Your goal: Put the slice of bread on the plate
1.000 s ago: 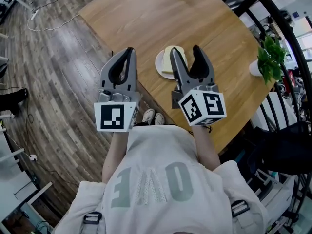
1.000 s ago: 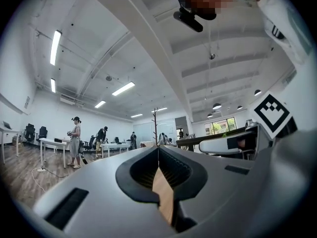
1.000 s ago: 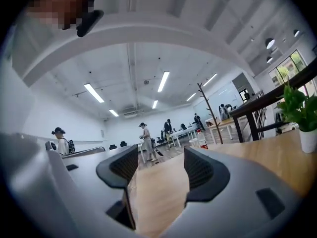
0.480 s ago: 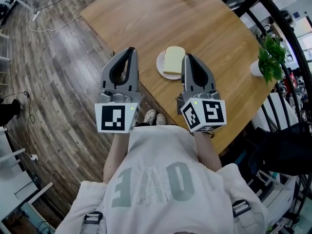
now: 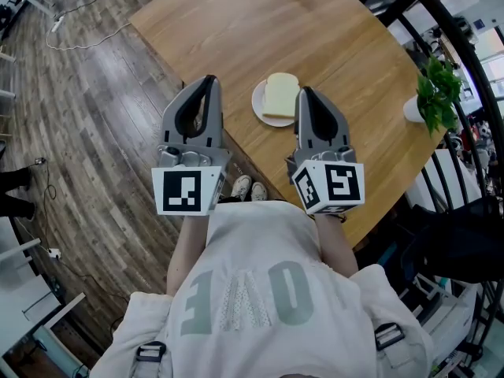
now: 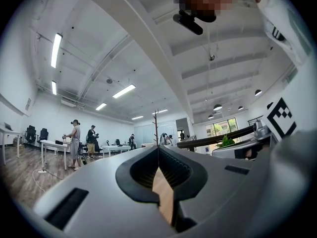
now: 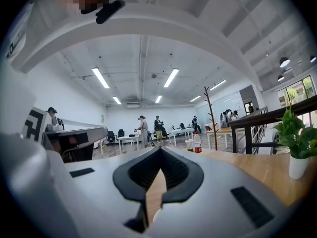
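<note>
Round wooden table [image 5: 346, 46], open office beyond. Slice of bread [image 5: 281, 95] flat on white plate [image 5: 258, 107] near table edge, long axis running away from person, domed end far. Right gripper [image 5: 303, 93] hovers just beside plate, jaws closed, nothing between. Left gripper [image 5: 208, 81] off table edge over floor, jaws closed, empty.

On my feed the slice of bread [image 5: 281, 95] lies on the plate [image 5: 258, 107], which sits on the tabletop [image 5: 315, 38] close to its near edge. My right claw [image 5: 303, 91] hangs just right of the plate, over the tabletop. My left claw [image 5: 209, 79] hangs left of it, past the edge and above the floor [image 5: 102, 116]. A potted plant [image 5: 431, 93] stands well to the right, and a bottle [image 7: 197, 143] at the far end.
</note>
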{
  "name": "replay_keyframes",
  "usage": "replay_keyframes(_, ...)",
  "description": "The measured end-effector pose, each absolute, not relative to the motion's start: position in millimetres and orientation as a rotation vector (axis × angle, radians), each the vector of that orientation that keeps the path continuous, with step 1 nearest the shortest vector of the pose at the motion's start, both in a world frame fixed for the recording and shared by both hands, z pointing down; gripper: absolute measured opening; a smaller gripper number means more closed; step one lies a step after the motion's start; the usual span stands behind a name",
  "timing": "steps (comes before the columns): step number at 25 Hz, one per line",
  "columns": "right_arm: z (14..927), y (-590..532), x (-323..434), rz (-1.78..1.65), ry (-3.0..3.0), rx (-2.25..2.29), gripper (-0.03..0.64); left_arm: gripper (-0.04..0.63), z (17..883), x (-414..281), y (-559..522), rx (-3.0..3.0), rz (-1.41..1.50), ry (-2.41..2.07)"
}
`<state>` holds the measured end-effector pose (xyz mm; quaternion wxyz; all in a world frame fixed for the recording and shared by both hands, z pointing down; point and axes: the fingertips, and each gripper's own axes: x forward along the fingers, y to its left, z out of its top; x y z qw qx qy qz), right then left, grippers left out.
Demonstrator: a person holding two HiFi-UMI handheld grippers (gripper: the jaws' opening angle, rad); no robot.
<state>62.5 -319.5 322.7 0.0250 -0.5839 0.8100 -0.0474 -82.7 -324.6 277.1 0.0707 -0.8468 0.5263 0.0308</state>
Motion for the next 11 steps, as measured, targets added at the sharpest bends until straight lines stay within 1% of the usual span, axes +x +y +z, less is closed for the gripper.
replay_keyframes(11,327.4,-317.7,62.0,-0.148,2.527,-1.788,0.017,0.009,279.3,-81.8,-324.3,-2.549,0.1,1.587)
